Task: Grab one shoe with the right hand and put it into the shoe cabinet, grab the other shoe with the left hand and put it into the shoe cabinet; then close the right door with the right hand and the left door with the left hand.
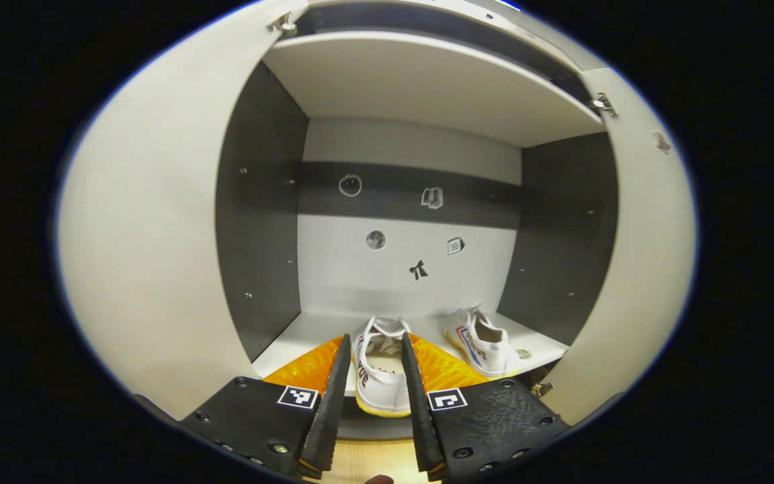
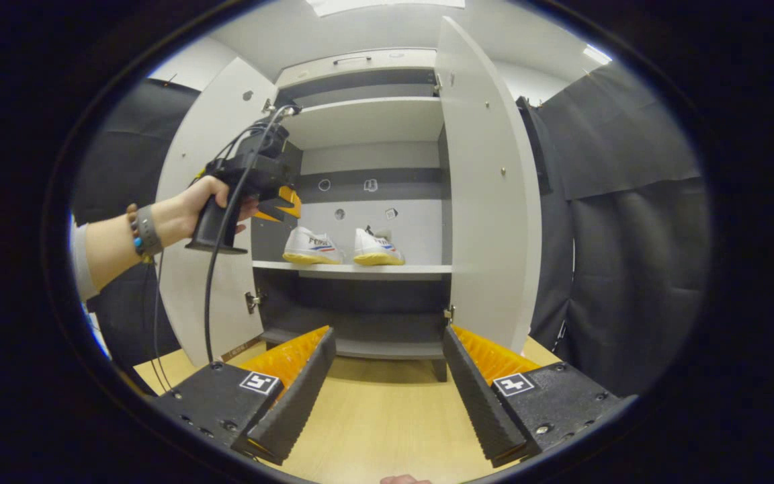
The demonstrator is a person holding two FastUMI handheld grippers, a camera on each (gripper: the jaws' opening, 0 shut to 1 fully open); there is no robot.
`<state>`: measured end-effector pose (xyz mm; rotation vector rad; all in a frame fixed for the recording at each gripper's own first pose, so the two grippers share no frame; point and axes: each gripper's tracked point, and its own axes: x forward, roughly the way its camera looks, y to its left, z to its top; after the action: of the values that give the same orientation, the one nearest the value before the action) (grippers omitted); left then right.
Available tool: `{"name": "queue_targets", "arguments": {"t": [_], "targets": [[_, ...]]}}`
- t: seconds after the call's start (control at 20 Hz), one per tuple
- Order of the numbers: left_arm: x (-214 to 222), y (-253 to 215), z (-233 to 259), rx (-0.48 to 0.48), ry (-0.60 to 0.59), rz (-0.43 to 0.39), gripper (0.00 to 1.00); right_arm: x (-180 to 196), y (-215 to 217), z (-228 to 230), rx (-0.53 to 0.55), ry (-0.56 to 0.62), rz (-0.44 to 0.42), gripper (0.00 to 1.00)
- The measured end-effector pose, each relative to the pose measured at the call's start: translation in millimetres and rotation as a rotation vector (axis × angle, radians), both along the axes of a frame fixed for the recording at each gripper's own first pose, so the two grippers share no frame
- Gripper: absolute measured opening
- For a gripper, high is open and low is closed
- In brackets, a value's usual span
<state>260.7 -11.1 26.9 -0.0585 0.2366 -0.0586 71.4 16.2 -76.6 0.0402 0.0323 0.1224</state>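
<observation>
Two white shoes with yellow soles stand side by side on the cabinet's middle shelf (image 2: pixel 420 271). In the left gripper view one shoe (image 1: pixel 380 383) lies heel-first just beyond my left gripper (image 1: pixel 373 346), seen through the gap between its open fingers. The other shoe (image 1: pixel 484 343) sits to its right. In the right gripper view a hand holds the left gripper (image 2: pixel 278 202) up at the shelf's left, a little above the left shoe (image 2: pixel 311 247) and apart from it. The right shoe (image 2: pixel 375 249) stands beside it. My right gripper (image 2: pixel 388 336) hangs open and empty before the cabinet.
Both cabinet doors stand wide open: the left door (image 2: pixel 226 107) and the right door (image 2: pixel 488 202). An upper shelf (image 1: pixel 427 87) spans above the shoes. Light wooden floor (image 2: pixel 380 417) lies before the cabinet. A black curtain (image 2: pixel 629 235) hangs to the right.
</observation>
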Motion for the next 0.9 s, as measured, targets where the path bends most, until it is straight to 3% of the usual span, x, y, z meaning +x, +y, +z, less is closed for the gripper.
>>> {"name": "queue_targets", "arguments": {"t": [0.05,0.1,0.15,0.2,0.4,0.65,0.7,0.8,0.9], "targets": [[-22,-4,5,-0.012,-0.031,-0.012,0.45,-3,0,4,-0.002,-0.002,0.006,1.0],[-43,-7,8,-0.024,-0.063,-0.023,0.29,-6,0,9,-0.004,-0.007,0.008,1.0],[-67,-12,12,-0.031,-0.097,-0.041,0.6,-11,-1,13,-0.007,-0.012,0.007,1.0],[-91,-12,14,-0.02,-0.127,-0.047,0.51,-16,-3,16,-0.009,-0.015,0.006,1.0],[-177,-13,7,-0.027,-0.185,-0.047,0.53,-38,-10,22,0.001,-0.001,-0.001,1.0],[-252,-9,-6,-0.009,-0.211,-0.036,0.7,-62,-23,29,-0.024,0.003,-0.043,1.0],[-263,-11,-8,-0.017,-0.208,-0.042,0.81,-66,-26,32,-0.033,-0.003,-0.051,1.0],[-281,-7,-18,-0.012,-0.194,-0.026,0.93,-68,-31,41,-0.032,-0.013,-0.063,1.0],[-292,-7,-24,0.009,-0.199,-0.024,0.95,-70,-38,48,-0.005,-0.021,-0.074,1.0]]}}
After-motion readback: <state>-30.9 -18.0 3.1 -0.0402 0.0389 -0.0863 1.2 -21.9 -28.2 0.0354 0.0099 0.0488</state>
